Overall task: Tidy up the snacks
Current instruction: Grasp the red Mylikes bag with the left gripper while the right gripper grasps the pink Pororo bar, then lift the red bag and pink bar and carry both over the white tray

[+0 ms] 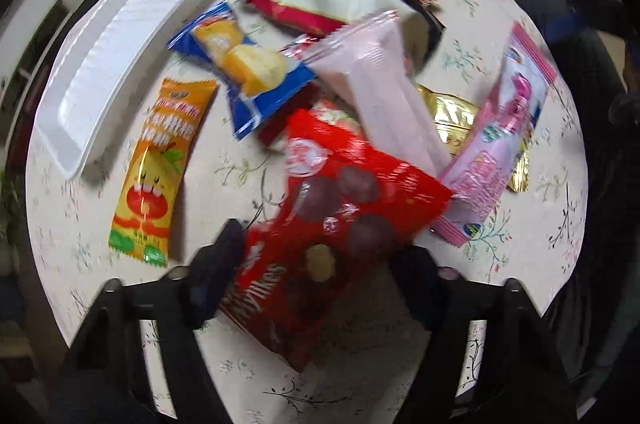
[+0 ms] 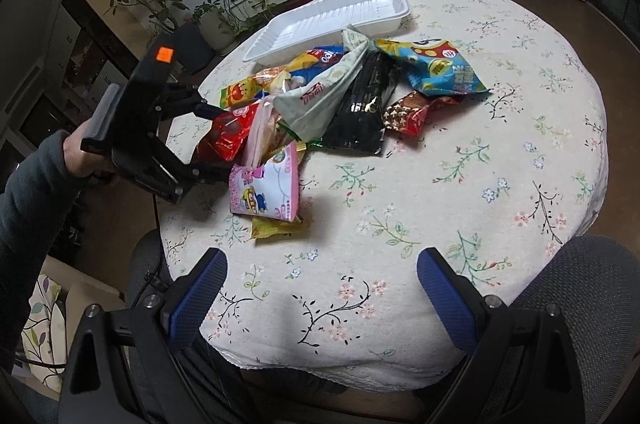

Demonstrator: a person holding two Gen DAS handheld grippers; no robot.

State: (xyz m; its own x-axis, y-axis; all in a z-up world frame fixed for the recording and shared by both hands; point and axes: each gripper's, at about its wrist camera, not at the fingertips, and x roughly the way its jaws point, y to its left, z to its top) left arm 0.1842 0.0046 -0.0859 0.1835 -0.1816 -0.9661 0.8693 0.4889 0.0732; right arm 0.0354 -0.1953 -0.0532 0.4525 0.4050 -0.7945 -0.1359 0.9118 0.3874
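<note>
A pile of snack packets lies on the round flowered table [image 2: 420, 183]. My left gripper [image 1: 320, 272] points steeply down at the pile's edge, its jaws closed against both sides of a red chocolate packet [image 1: 340, 207]. From the right wrist view, that gripper [image 2: 210, 143] holds the red packet [image 2: 228, 131] tilted up, beside a pink packet [image 2: 264, 191]. An orange packet [image 1: 156, 167], a blue cake packet [image 1: 248, 63] and a pale pink packet [image 1: 384, 91] lie close by. My right gripper [image 2: 320, 288] stands open over the table's near edge, with nothing between its fingers.
A white foam tray [image 2: 328, 11] sits at the far side of the table beyond the pile; in the left wrist view the tray [image 1: 120, 43] is at the upper left. A black packet [image 2: 364, 103] and a blue packet [image 2: 436, 67] lie further right. Potted plants stand behind the table.
</note>
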